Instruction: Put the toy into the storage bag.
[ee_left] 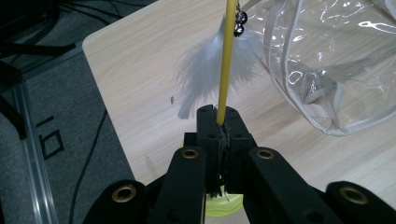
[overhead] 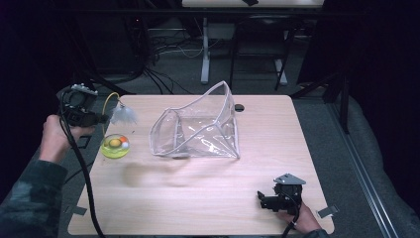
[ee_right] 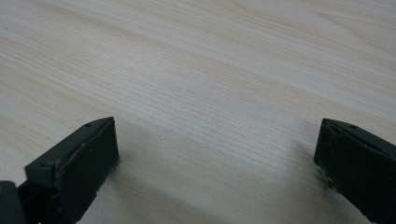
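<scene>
My left gripper hangs over the table's left edge, shut on a thin yellow wand. The wand arcs over, and a white feather tuft with small metal bells dangles from its tip. Below it on the table lies a round yellow-green toy dish with small balls inside. A clear plastic pouch stands open in the middle of the table. At the front right, my right gripper rests low over bare wood, open and holding nothing.
The light wooden table has a dark cable hole behind the pouch. Beyond the far edge are a desk leg and floor cables. A metal rail runs along the floor at right.
</scene>
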Motion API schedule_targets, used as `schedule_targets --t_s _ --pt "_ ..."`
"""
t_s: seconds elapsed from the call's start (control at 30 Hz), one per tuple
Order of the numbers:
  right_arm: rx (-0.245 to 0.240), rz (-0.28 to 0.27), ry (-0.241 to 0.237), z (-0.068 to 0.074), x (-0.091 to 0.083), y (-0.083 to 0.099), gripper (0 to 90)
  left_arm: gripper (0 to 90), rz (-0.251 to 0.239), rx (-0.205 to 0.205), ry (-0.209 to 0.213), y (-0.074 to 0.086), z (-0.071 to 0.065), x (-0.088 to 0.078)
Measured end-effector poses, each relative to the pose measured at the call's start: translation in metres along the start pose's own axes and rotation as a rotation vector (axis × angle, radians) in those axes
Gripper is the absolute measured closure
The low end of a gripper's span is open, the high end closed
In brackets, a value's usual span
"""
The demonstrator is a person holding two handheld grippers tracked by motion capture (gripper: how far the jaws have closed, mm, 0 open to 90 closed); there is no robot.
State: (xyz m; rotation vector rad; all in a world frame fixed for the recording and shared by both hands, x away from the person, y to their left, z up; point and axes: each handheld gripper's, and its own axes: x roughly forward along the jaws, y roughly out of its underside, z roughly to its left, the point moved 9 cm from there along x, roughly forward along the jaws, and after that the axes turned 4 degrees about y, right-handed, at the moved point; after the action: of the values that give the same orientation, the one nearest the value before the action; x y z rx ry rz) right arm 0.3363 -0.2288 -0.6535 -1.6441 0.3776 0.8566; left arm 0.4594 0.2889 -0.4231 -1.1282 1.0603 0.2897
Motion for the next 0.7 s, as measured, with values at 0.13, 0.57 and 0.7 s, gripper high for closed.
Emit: schedule_targets --t_s 0.13,0.57,0.7 --pt "0.0 -0.007 0.0 0.0 0.001 0.0 0.0 88.4 0.004 0.0 -0.002 -0.005 0.002 -0.001" --pt "0.0 -0.007 0.0 0.0 0.001 0.0 0.0 88.4 0.005 0.003 -0.028 -0.025 0.007 -0.008" --pt "-0.002 -0.005 0.001 0.0 0.0 0.0 0.0 88.4 0.008 0.002 -0.027 -0.029 0.009 -0.01"
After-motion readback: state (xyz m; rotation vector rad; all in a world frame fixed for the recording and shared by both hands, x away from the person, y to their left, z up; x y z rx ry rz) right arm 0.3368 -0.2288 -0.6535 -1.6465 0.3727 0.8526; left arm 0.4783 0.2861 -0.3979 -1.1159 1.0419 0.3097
